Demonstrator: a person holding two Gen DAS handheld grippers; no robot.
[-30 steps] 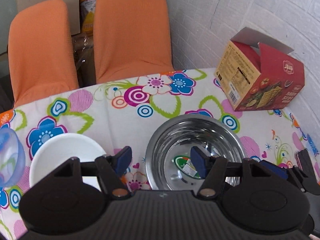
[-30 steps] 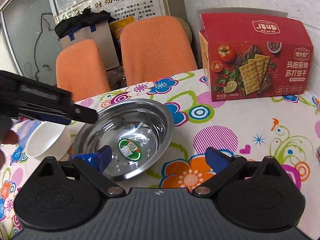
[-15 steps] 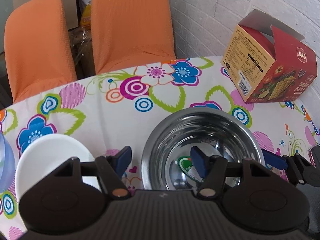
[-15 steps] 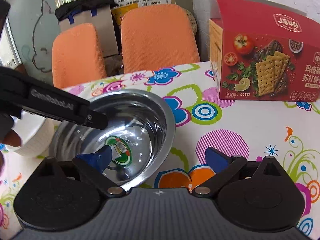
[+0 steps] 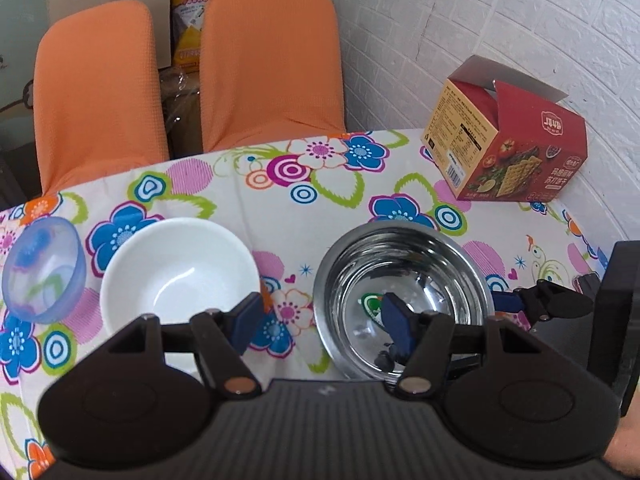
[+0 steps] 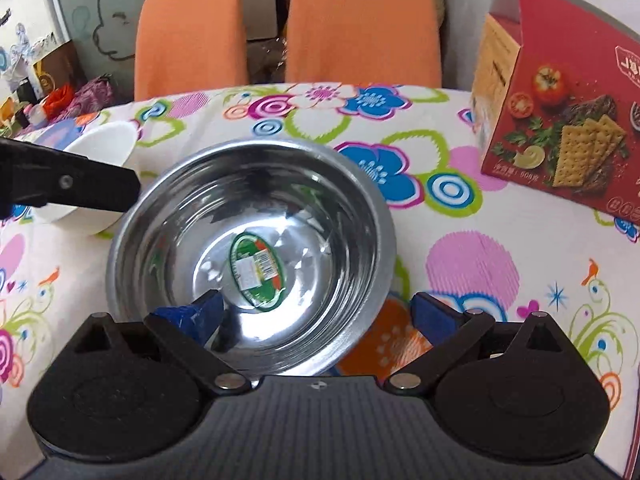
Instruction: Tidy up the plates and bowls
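right gripper (image 6: 316,312): jaws apart, straddling near rim of steel bowl (image 6: 248,248) | left gripper (image 5: 320,318): jaws apart, right finger inside steel bowl | bowls: 3 – 1 steel, 1 white bowl (image 5: 176,268), 1 blue bowl (image 5: 42,268) leftmost on desk (image 5: 280,220) | 1 cracker box (image 5: 508,152), 2 chairs (image 5: 272,64)

Both claws spread wide, side by side

The left claw (image 5: 326,322) holds its blue-padded fingers (image 5: 248,316) well apart, gripping nothing. The right claw (image 6: 316,316) is likewise agape, its fingers (image 6: 192,314) apart; a bit of hand (image 5: 628,450) shows at its handle.
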